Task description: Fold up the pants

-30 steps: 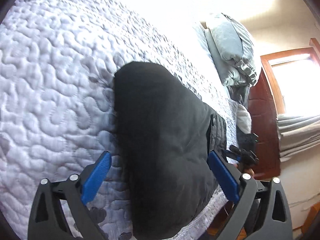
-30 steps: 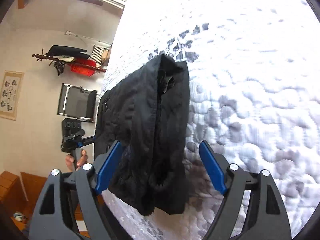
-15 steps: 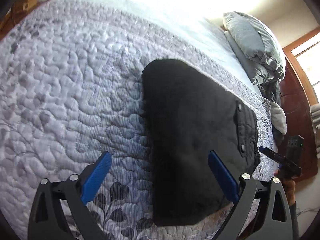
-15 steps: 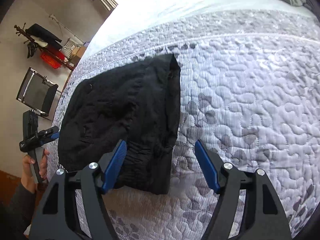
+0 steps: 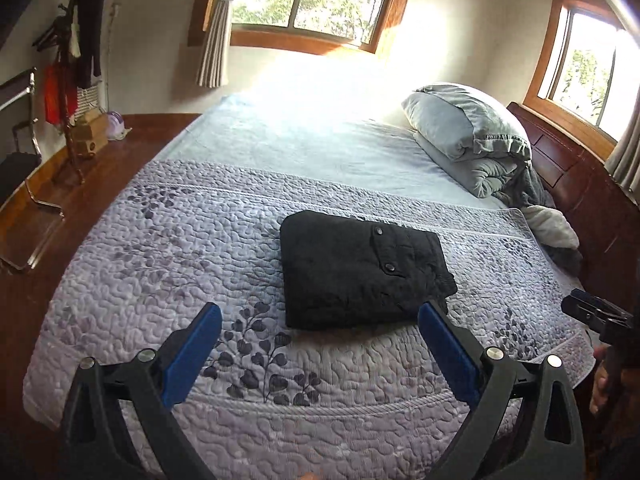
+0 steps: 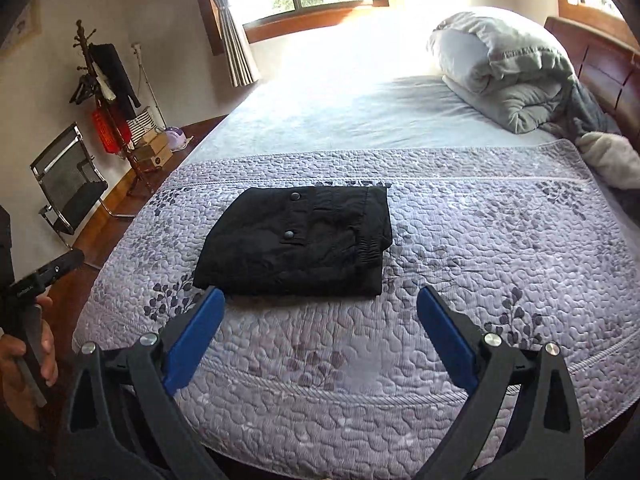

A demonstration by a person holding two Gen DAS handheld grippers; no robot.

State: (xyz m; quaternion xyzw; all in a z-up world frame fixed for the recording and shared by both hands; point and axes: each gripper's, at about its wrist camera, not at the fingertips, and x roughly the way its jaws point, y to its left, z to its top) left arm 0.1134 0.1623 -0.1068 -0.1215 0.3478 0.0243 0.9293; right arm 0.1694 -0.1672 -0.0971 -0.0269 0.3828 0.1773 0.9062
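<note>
The black pants lie folded into a compact rectangle on the quilted lavender bedspread, toward its foot end and well short of the grey pillow and rolled duvet at the headboard. In the right wrist view the same bundle shows a snap-buttoned pocket flap on top and a gathered elastic band along its right side. Both the left gripper and the right gripper hang above the bedspread just short of the bundle, jaws spread wide and holding nothing. The cloth looks soft, light and fairly thick, likely to slump or unfold if lifted by a single layer; a pinch through all layers at the near corners, or at the stiffer elastic side, would probably hold it best. The fold appears finished. Open quilt surrounds the pants on every side, though the bedspread's near edge drops off close below the grippers.
</note>
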